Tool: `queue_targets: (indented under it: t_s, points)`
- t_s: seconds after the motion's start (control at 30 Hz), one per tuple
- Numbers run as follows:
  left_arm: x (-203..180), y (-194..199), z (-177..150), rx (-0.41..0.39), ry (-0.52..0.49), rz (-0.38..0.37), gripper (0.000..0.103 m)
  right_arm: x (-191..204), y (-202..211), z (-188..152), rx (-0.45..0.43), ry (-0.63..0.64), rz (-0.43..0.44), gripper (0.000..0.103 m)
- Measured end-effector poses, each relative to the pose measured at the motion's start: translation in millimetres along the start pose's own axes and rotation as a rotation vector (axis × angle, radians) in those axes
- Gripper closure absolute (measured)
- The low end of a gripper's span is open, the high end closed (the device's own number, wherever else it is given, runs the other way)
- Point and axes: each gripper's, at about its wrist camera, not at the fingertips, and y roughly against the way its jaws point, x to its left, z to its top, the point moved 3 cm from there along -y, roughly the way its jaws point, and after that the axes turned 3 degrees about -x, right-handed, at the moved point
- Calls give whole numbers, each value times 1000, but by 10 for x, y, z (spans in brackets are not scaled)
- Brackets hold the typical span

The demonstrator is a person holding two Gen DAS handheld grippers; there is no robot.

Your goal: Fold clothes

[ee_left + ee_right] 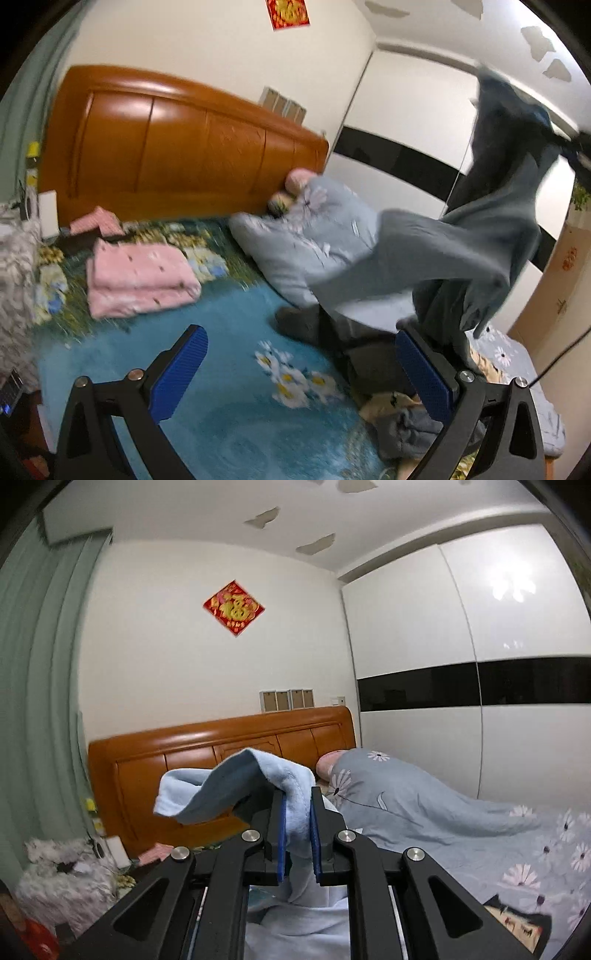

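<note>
Bedroom conditions: I am working over a bed (229,417) covered by a blue floral sheet, with a wooden headboard (177,147) along its far edge and a white wardrobe (480,635) beyond its right edge. A folded pink blanket (140,280) is lying near the head-end left corner, and a grey floral quilt (424,801) is heaped along the right side.

I am holding the right claw (297,834) clamped on the light blue garment (236,786), which is pinched between the two blue pads. In the left wrist view the garment is hanging raised above the bed's right side, its loose end trailing toward a heap of clothes (406,424) near the foot-end right corner. The left claw (303,373) is standing wide apart, gripping nothing, above the sheet.

Judged step: lifting and spreading the garment before the first fold. To do this well, I am advising:

1. Keeping the right clamp firm, since soft fleece probably slips.
2. Bringing the left claw to a free corner or hem, not to bunched cloth.
3. Raising both corners level so the cloth hangs flat.
4. Laying it on the bare middle of the sheet, away from the quilt.
</note>
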Motion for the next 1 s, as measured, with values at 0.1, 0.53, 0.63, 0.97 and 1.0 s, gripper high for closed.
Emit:
queue_targets:
  t_s: [0.1,0.53,0.63,0.97,1.0]
  points:
    - [33,-27,-44,23,-3,-12,0,-494,147,-373,91,-30,-129,92]
    - [-534,-736,-931,346,-127,-104,0,-3228,1395,-2666,596,-395,-963,103]
    - [-656,-800,-1115,395,-165,-114,0,-3524,1634,-2664,579,-471,-1034,103]
    - [-929,-927,-1388,474,-238,-125,0,-2253,314,-2705,703,-158,-395,55]
    - [-929,-914,-1381,470,-245,-121,0,-2041,176,-2771,730,-111,-335,55]
